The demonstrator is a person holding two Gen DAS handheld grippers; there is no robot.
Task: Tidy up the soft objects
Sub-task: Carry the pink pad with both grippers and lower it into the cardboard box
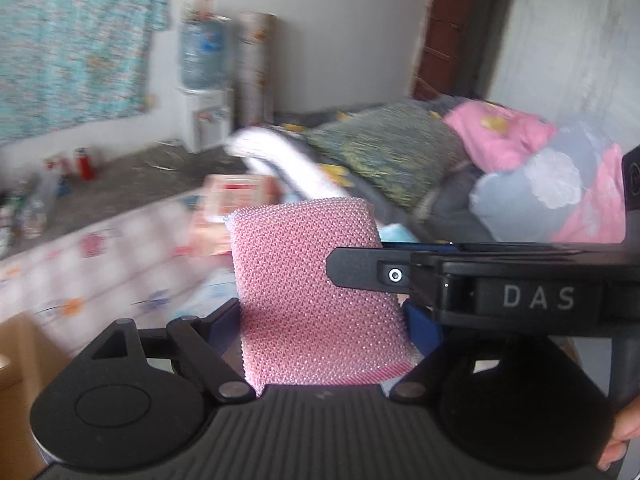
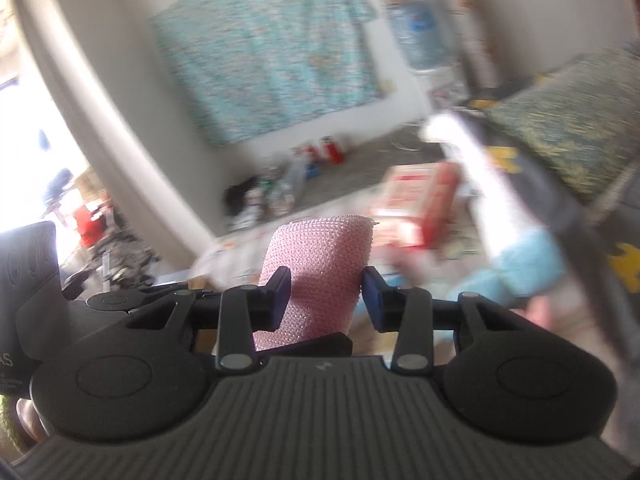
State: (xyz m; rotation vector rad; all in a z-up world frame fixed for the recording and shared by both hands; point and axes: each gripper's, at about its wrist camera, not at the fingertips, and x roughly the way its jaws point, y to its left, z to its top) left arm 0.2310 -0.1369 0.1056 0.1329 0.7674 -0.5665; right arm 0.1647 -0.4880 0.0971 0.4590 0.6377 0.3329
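A pink mesh sponge [image 1: 316,292] stands upright between both claws, lifted above the bed [image 1: 100,248]. The left claw [image 1: 320,332] clamps its wide faces; the right claw [image 2: 326,300], crossing from the side, apparently pinches its narrow edges.
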